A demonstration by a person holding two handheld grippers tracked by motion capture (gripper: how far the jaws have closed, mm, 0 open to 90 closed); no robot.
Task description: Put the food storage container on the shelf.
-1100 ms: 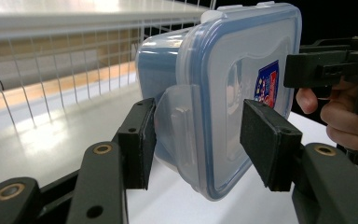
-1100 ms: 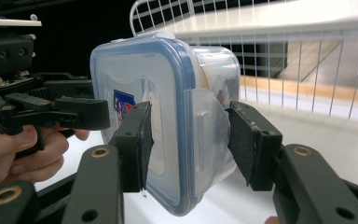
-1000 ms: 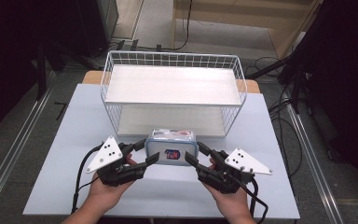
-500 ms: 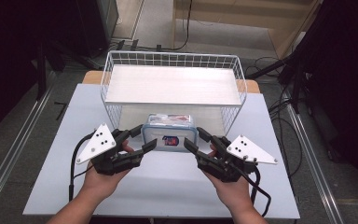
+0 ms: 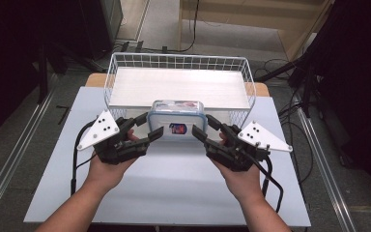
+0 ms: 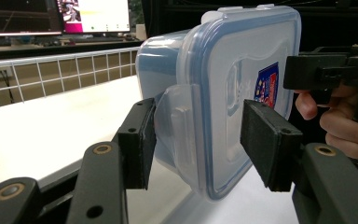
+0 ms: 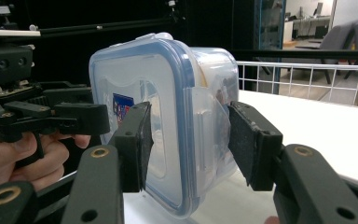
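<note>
- Clear rectangular plastic container with blue-rimmed lid (image 5: 178, 122) is lifted beside white wire basket (image 5: 125, 67).
- Left gripper (image 5: 145, 129) clasps its left latch.
- Right gripper (image 5: 204, 128) clasps its right latch.

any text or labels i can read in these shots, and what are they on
No text can be read in these pictures.
Sticker on the lid of the plastic container: blue and red, with some print, too blurred to read.
Monitor behind the wire basket in the left gripper view: bright screen with content, too small and blurred to read.
</note>
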